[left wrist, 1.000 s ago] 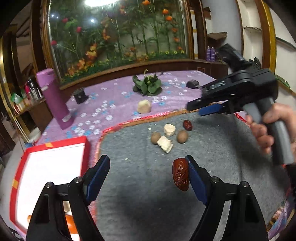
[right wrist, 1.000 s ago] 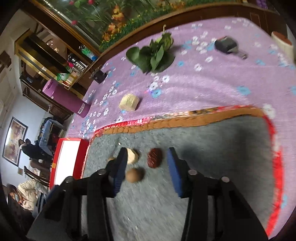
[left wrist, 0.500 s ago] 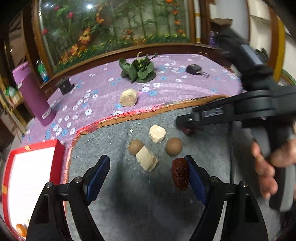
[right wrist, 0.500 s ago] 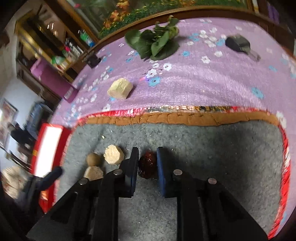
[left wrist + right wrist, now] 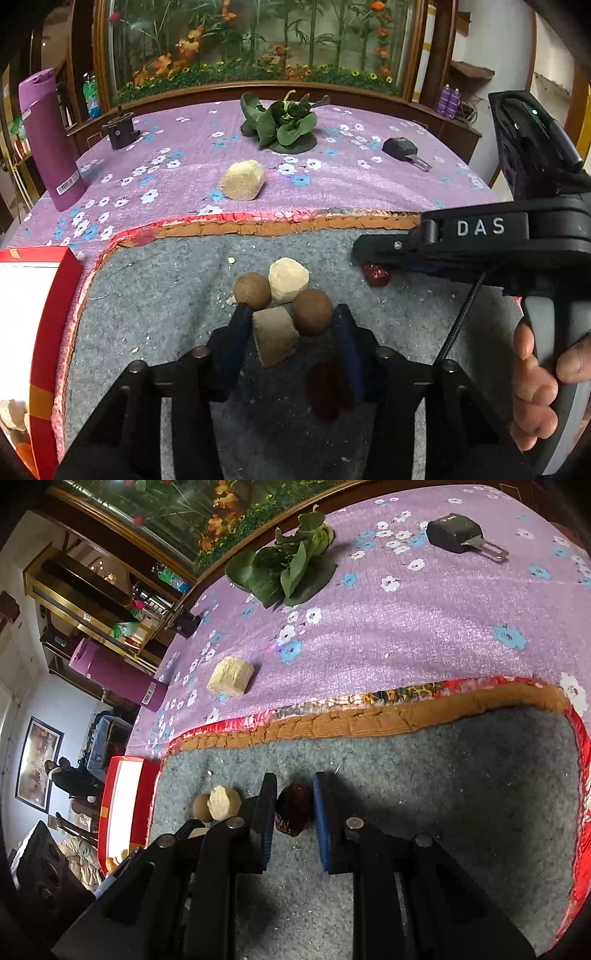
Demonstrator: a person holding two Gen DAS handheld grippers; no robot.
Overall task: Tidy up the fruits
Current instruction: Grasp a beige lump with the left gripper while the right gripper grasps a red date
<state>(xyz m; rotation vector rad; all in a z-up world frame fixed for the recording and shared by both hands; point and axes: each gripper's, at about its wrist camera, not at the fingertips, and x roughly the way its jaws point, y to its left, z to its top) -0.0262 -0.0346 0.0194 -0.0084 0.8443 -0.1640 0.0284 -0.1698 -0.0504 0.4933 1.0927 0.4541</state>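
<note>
R gripper fingers bracketed a red date w/ small gaps, not clamped; L gripper spread open around tan chunk & brown longan, second date by its R finger; most fruit unsorted.

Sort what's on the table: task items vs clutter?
Task items:
- red date between right gripper fingers
- second red date by left gripper
- two brown round fruits
- pale chunks on the grey mat
- red box

Clutter:
- purple bottle
- leafy greens
- belt buckle
- black holder
- pale chunk on cloth
</note>
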